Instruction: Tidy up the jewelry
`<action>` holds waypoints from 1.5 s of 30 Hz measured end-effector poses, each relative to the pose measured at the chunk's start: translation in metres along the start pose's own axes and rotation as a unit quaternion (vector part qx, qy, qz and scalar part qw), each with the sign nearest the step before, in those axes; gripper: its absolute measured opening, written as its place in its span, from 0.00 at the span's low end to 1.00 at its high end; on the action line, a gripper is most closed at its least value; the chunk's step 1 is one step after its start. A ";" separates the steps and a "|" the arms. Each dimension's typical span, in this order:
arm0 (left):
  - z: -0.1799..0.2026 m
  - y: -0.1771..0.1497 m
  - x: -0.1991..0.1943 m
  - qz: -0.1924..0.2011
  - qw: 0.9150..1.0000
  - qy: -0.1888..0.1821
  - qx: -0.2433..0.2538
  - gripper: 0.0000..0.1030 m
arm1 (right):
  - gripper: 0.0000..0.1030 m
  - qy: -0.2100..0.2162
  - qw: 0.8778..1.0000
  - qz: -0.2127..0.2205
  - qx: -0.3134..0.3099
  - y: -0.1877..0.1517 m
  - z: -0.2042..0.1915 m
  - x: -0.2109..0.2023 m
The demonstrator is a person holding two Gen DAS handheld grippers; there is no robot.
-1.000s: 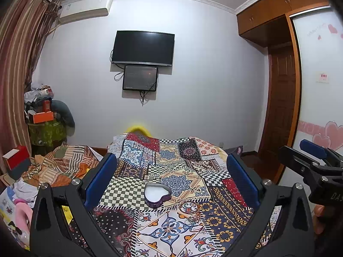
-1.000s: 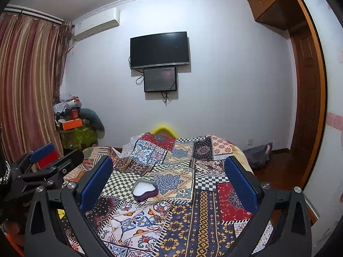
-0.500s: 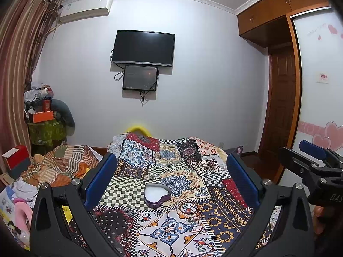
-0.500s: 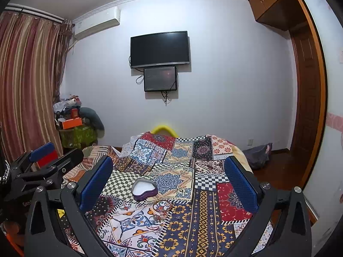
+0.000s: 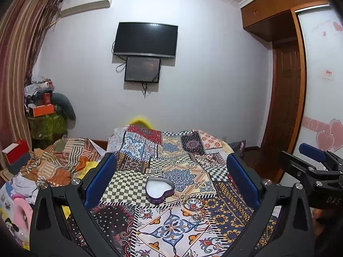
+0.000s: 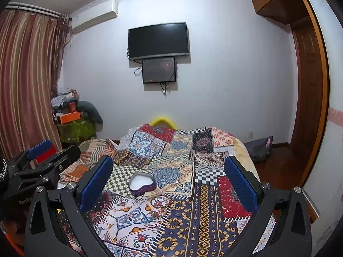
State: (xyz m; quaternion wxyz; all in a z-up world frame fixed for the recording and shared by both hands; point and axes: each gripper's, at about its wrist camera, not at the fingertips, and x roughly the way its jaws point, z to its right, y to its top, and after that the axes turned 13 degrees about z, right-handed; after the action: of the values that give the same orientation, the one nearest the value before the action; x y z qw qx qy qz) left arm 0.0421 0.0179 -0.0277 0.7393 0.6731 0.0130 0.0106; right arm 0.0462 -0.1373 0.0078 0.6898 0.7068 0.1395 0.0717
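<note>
A purple heart-shaped jewelry box with a white lining lies open on the patchwork bedspread; it also shows in the right wrist view. My left gripper is open and empty, held above the bed with the box between and beyond its fingers. My right gripper is open and empty, with the box toward its left finger. A small dark item lies on the spread; I cannot tell what it is. Each gripper shows at the edge of the other's view.
A striped blanket and clutter lie left of the bed. A TV hangs on the far wall. A wooden door and wardrobe stand at the right. Curtains hang at the left.
</note>
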 end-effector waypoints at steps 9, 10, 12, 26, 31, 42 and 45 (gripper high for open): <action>-0.018 -0.047 0.053 -0.080 0.996 0.035 0.000 1.00 | 1.00 -0.017 0.997 -0.081 0.004 -0.045 0.020 0.046; -0.021 -0.055 0.060 -0.094 0.995 0.038 -0.002 1.00 | 1.00 -0.017 0.995 -0.098 0.007 -0.054 0.024 0.053; -0.025 -0.070 0.072 -0.119 0.992 0.043 -0.003 1.00 | 1.00 -0.020 0.992 -0.124 0.012 -0.066 0.030 0.063; -0.012 -0.154 0.128 -0.266 0.964 -0.003 0.022 0.82 | 0.72 0.026 0.964 -0.264 0.031 -0.134 0.051 0.110; 0.004 -0.166 0.133 -0.286 0.956 -0.047 0.035 0.79 | 0.58 0.055 0.960 -0.275 0.024 -0.141 0.042 0.121; 0.008 -0.189 0.143 -0.334 0.937 -0.104 0.007 0.58 | 0.30 0.090 0.948 -0.306 0.015 -0.152 0.037 0.136; 0.008 -0.192 0.145 -0.342 0.933 -0.115 -0.007 0.56 | 0.25 0.092 0.945 -0.314 0.001 -0.155 0.036 0.139</action>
State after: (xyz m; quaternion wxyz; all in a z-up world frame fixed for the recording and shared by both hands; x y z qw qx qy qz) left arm 0.1874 -0.0027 -0.2189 0.6992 0.6195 0.1574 -0.3204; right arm 0.1738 -0.1290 -0.1606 0.6606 0.6183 0.4175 -0.0836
